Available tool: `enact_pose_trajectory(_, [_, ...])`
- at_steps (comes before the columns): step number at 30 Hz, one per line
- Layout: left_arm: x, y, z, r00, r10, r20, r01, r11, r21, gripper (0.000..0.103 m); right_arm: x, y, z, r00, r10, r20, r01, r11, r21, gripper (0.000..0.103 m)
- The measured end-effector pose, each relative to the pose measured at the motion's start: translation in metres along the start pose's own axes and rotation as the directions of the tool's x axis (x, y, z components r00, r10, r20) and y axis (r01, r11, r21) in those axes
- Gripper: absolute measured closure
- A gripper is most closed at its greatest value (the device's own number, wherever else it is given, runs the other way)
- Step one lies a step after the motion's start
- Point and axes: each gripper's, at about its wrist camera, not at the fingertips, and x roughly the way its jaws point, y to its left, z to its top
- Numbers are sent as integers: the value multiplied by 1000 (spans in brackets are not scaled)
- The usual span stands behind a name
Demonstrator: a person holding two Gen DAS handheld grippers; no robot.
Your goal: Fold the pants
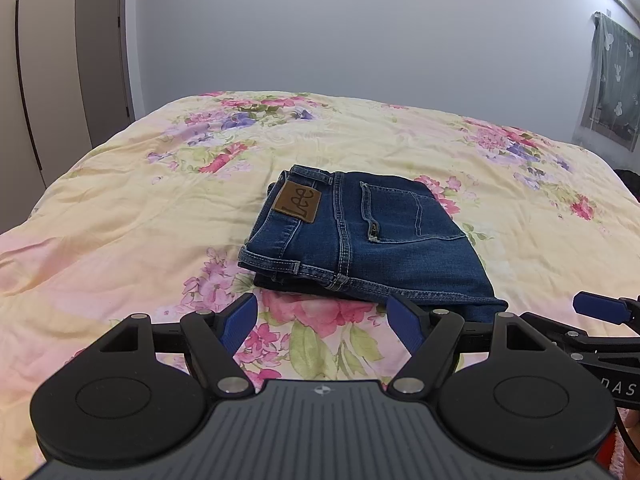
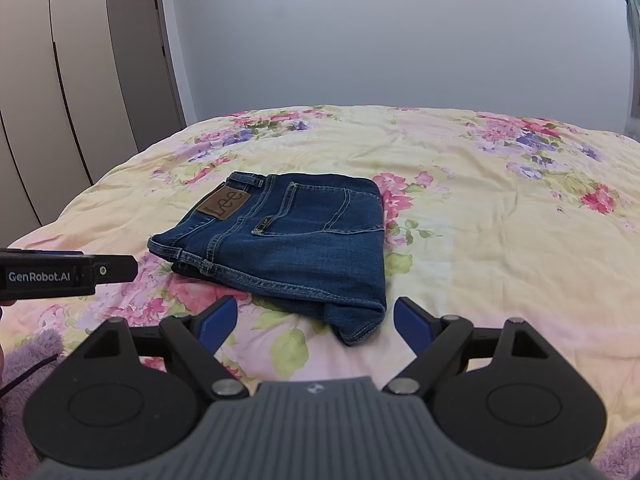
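Dark blue jeans (image 1: 360, 236) lie folded into a compact stack on the floral bedspread (image 1: 140, 208), brown Lee patch and back pocket facing up. They also show in the right wrist view (image 2: 296, 240). My left gripper (image 1: 324, 320) is open and empty, just short of the stack's near edge. My right gripper (image 2: 316, 320) is open and empty, its jaws either side of the stack's near corner, a little short of it. The right gripper's blue fingertip (image 1: 600, 308) shows at the left view's right edge.
The yellow floral bedspread (image 2: 500, 240) covers the whole bed. A wardrobe (image 2: 60, 80) stands at the left, a grey wall behind, a curtain (image 1: 612, 80) at the right. The left gripper's body (image 2: 60, 276) shows at the left.
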Motion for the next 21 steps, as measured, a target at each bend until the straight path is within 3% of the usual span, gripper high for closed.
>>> enact_pose_trajectory(21, [0,-1,0,1000,1,-1,-1,1000,2,16,0,0,-2,1000,-5,-9,5,1000,13,21])
